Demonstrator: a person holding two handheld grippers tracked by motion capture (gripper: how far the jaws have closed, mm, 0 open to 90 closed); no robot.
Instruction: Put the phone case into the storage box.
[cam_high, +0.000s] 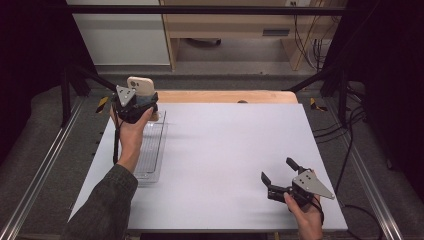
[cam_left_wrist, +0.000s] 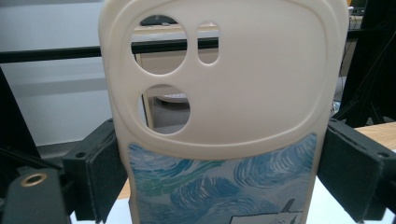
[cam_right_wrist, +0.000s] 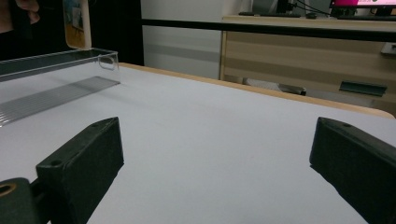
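Above, the left hand-held gripper (cam_high: 142, 95) pinches a cream phone case (cam_left_wrist: 224, 112) by its two long edges, holding it upright over the far end of a clear tray (cam_high: 152, 150) on the white surface (cam_high: 225, 150). Right hand-held gripper (cam_high: 276, 175): jaws spread wide, holding nothing, near the front right corner.

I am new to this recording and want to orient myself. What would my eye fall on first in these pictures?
First, the cream phone case with blue painted swirls, clamped upright between the black jaws of the left gripper, at the table's far left. Just below it lies a clear plastic tray on the pale grey table. At the near right, the right gripper hovers low with its jaws wide apart and nothing between them.
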